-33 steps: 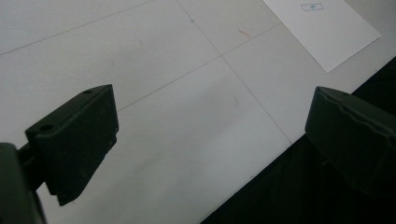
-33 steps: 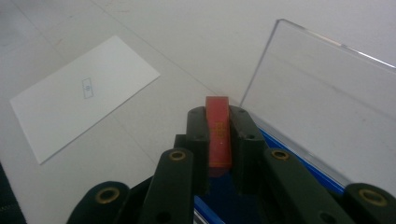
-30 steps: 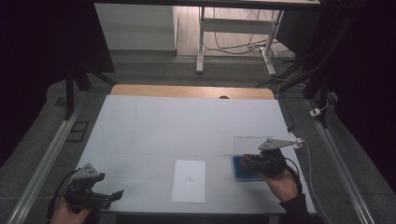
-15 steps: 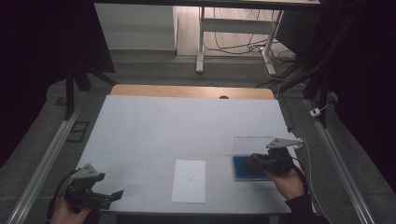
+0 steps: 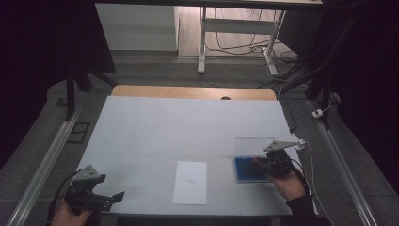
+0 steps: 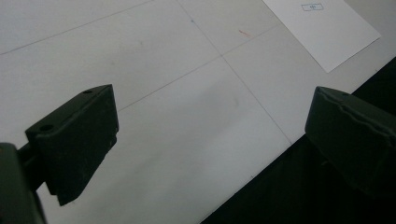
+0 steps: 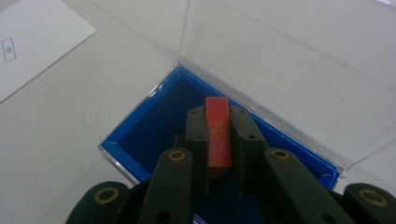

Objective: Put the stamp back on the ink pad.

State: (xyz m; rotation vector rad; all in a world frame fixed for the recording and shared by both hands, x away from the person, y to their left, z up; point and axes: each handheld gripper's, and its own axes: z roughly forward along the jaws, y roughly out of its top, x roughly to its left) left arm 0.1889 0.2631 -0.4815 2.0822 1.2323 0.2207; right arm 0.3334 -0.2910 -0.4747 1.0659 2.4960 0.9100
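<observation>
My right gripper (image 7: 218, 115) is shut on a thin red card-like piece (image 7: 218, 142), which stands on edge between the jaws. It hangs over the inside of a shallow blue box (image 7: 149, 128) whose clear lid (image 7: 280, 51) stands open behind it. In the high view the right gripper (image 5: 262, 165) sits over the blue box (image 5: 244, 172) at the table's front right. My left gripper (image 5: 113, 197) rests at the front left corner. Its jaws (image 6: 210, 116) stand wide open over the bare table top, with nothing between them.
A white sheet of paper (image 5: 190, 181) with a small printed mark lies at the front middle of the white table (image 5: 188, 127); the same sheet (image 6: 322, 28) lies ahead of the left gripper. The table's front edge (image 6: 261, 163) runs just under the left jaws. A wooden strip (image 5: 193, 92) borders the far side.
The right hand has shifted only slightly over the blue box, still shut on the red piece. The left gripper has stayed in place.
</observation>
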